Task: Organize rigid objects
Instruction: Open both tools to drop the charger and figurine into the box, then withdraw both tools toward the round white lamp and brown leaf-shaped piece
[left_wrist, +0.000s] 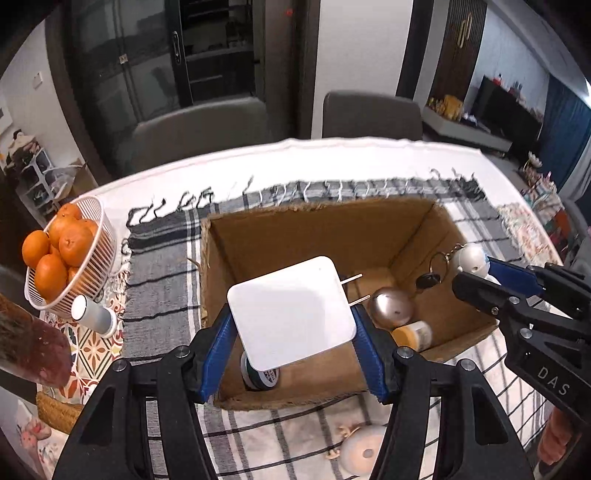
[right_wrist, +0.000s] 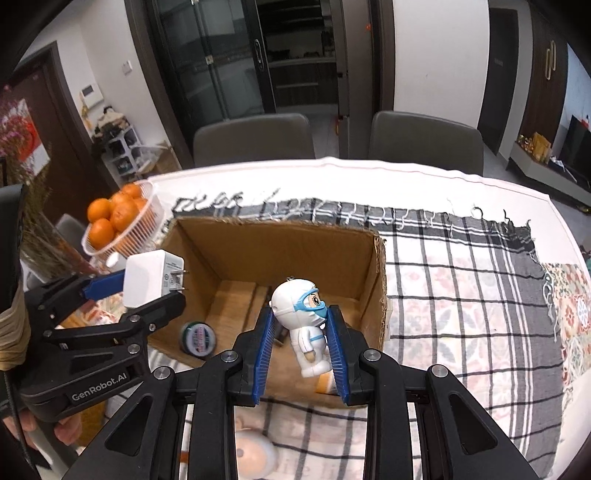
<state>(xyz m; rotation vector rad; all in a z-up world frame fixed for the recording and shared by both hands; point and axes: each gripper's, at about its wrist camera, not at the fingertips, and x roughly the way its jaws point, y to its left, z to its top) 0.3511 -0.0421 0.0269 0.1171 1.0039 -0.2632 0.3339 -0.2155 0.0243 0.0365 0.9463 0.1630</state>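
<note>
The left gripper (left_wrist: 291, 328) clamps a smooth white square charger (left_wrist: 291, 314) between its ribbed blue pads, prongs pointing over the open cardboard box (left_wrist: 314, 229). The right gripper (right_wrist: 301, 339) pinches a glossy white toy figure (right_wrist: 304, 325) with blue goggles, upright above the box's near wall.

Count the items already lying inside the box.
4 visible: a round tin at the near-left corner, a metal ball, a jar on its side beside it, keys at the right. The charger may hide more.

Black claw (left_wrist: 291, 328) frames, blue ribbed pads (right_wrist: 266, 343), silver screws, white lettering
</note>
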